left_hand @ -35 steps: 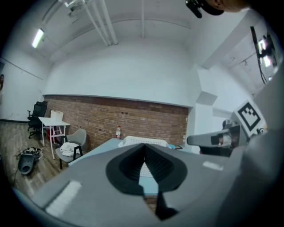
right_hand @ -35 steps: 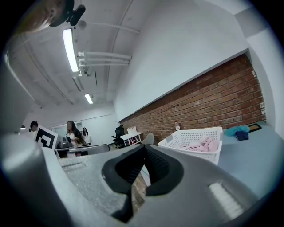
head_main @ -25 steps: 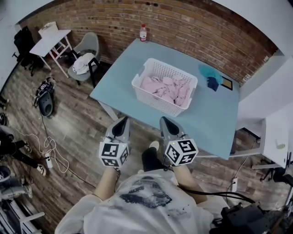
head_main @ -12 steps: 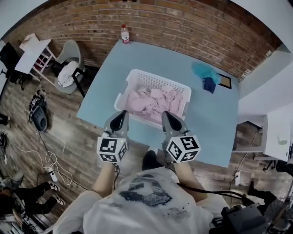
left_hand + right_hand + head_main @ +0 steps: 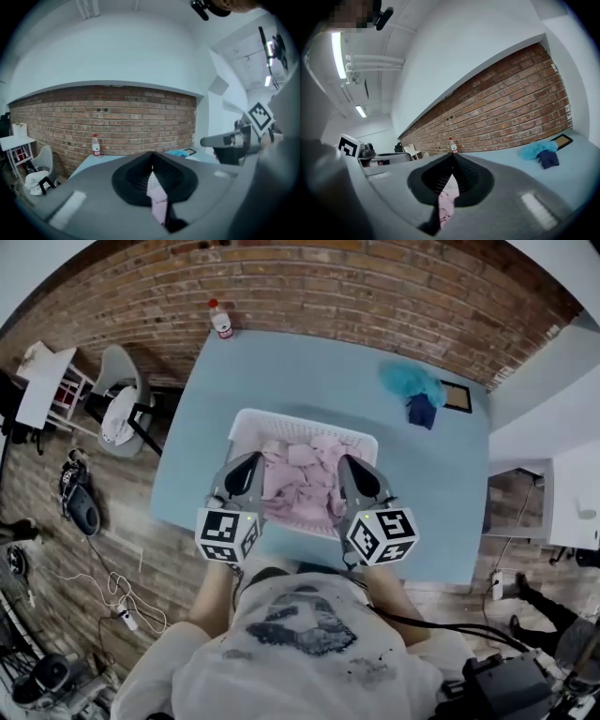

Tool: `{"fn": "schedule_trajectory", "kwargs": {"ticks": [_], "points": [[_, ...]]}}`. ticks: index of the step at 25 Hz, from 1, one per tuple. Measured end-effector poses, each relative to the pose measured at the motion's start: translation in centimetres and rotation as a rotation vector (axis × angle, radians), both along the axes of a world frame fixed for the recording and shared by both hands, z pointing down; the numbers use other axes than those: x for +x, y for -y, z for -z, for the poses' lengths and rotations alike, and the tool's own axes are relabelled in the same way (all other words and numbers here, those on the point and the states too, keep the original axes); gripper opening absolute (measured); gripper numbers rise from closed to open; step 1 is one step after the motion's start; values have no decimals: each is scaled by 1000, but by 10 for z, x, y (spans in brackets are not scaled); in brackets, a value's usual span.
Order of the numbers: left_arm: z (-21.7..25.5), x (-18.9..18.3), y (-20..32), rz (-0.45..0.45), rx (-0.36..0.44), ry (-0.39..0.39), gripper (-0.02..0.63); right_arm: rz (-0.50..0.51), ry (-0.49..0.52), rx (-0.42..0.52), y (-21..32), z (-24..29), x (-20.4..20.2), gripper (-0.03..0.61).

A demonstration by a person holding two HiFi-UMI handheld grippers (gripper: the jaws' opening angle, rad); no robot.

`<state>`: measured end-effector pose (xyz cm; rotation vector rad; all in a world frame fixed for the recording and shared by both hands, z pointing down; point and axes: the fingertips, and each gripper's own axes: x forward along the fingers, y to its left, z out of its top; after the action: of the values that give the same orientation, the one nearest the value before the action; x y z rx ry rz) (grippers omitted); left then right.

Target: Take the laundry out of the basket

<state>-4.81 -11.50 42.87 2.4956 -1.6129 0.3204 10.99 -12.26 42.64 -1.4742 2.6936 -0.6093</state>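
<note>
We record a white basket (image 5: pixel 302 418) standing on a light blue table (image 5: pixel 281 367), nearer the person's edge than the brick wall (image 5: pixel 328 282). The pink laundry (image 5: pixel 302 479) lies heaped inside the basket and fills it wall to wall; none of it lies out on the table. The left gripper (image 5: pixel 251 458) is held over the basket's near left part and the right gripper (image 5: pixel 345 462) over its near right part, side by side with the heap between them. Both point away from the person, toward the wall. In each gripper view the two jaws meet at their tips, pressed together with nothing clamped; pink cloth shows only through the slit lower down, beyond the jaws. We cannot tell from the head view whether either tip touches the laundry. Each gripper's marker cube sits just past the near edge of the table, in front of the person's white printed shirt (image 5: pixel 300 652). At the table's far left corner a water bottle (image 5: pixel 221 321) stands upright against the wall. Toward the far right a turquoise cloth (image 5: pixel 411 381) lies bunched, with a dark blue cloth (image 5: pixel 421 412) touching it on the near side. Off the table to the left stands a grey chair (image 5: pixel 117 395).
</note>
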Motion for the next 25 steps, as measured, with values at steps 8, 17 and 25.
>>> {"fn": "schedule_trajectory", "kwargs": {"ticks": [8, 17, 25], "points": [[-8, 14, 37, -120, -22, 13, -11, -100, -24, -15, 21, -7, 11, -3], [-17, 10, 61, -298, -42, -8, -11, -258, -69, -33, 16, -5, -5, -3], [-37, 12, 54, -464, -114, -12, -11, -376, -84, -43, 4, -4, -18, -3]]}}
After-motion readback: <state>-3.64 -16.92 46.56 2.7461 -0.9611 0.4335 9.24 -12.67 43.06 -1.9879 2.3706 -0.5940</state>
